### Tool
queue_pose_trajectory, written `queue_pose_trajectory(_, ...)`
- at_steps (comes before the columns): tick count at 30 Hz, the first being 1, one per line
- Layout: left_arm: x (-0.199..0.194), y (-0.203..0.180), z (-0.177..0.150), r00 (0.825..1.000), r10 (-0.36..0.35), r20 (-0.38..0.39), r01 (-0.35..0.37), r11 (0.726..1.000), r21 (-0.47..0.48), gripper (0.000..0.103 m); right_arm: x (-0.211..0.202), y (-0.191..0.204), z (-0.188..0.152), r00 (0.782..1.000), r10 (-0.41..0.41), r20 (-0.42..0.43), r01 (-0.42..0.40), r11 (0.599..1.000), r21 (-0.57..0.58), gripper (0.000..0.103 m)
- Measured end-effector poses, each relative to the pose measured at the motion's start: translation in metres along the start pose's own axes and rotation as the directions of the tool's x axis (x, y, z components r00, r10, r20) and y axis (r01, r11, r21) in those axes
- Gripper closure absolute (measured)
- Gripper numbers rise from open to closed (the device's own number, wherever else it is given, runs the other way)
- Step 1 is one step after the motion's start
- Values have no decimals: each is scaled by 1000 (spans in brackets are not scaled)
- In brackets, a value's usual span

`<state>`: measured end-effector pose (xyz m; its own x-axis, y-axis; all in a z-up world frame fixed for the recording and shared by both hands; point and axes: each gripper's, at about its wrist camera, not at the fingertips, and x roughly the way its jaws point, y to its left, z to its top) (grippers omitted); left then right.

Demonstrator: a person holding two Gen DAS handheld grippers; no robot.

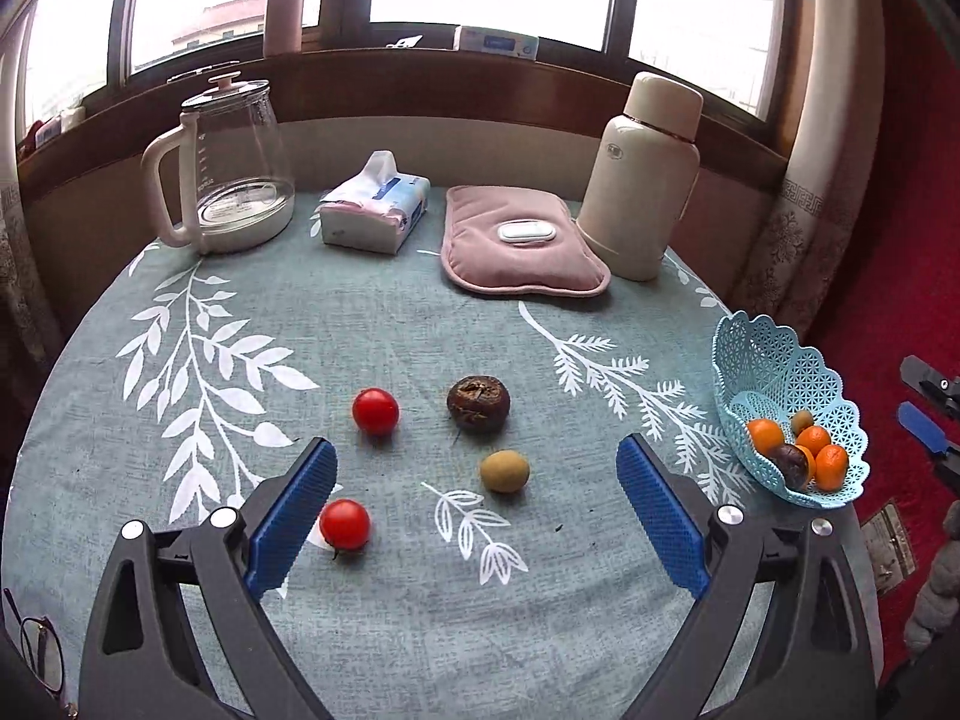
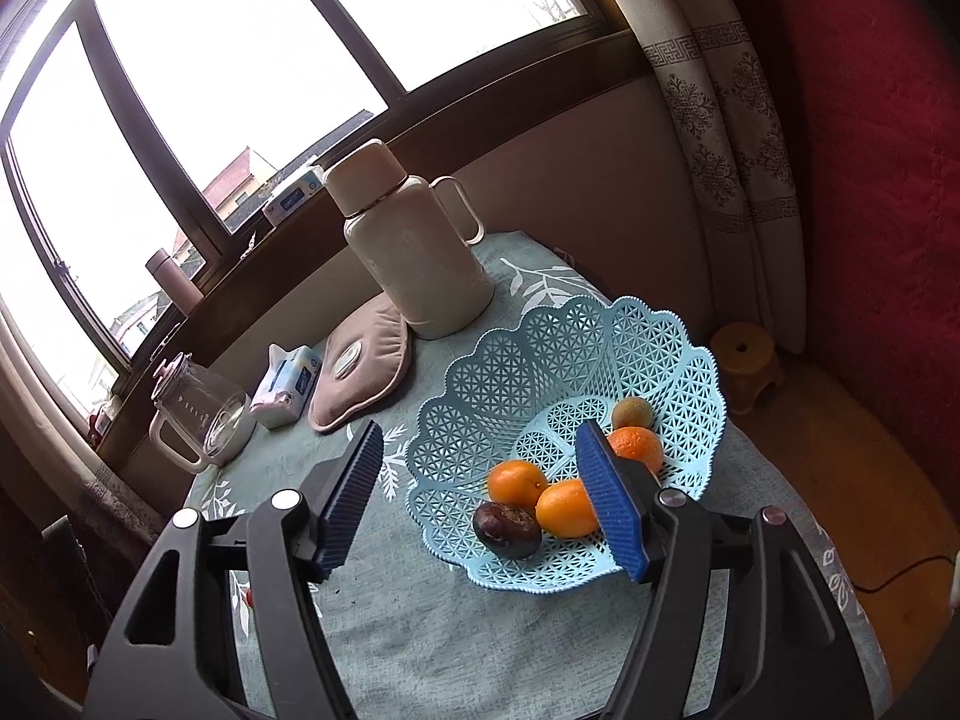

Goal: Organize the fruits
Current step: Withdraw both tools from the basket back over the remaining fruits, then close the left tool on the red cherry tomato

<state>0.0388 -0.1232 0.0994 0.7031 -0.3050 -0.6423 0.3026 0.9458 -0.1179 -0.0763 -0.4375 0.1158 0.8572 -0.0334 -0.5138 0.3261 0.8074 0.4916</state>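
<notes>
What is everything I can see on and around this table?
tomatoes: two, red, loose on the cloth
dark fruit: one, brown, loose beside the tomatoes
kiwi: one, greenish-brown, loose mid-table
basket: one, light blue lattice, right edge of the table
oranges: three, orange, in the basket
basket's other fruit: one dark, one greenish
kettle: one, clear glass with white handle, far left
tissues: one pack, white and blue, far middle
pad: one, pink, beside the tissues
flask: one, cream, far right
bottle: one, pink, windowsill
glasses: one pair, near left edge
left gripper: blue pads, open, empty
right gripper: blue pads, open over the basket, empty
</notes>
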Motion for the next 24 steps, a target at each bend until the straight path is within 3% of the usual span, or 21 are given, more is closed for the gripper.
queue_pose_trajectory(13, 11, 45, -17, 995, 75, -61, -79, 995, -66, 10, 9, 13, -9, 999, 7, -33, -8, 999, -41, 35)
queue_pose_trajectory(16, 20, 50, -22, 993, 73, -94, -80, 994, -76, 21, 11, 16, -12, 999, 6, -41, -8, 999, -51, 35)
queue_pose_trajectory(21, 30, 52, -31, 989, 74, -127, -84, 994, -69, 25, 15, 20, -15, 999, 6, -51, -10, 998, -64, 35)
queue_pose_trajectory(24, 36, 52, -36, 986, 79, -146, -90, 994, -69, 33, 16, 23, -17, 998, 8, -56, -12, 997, -72, 35)
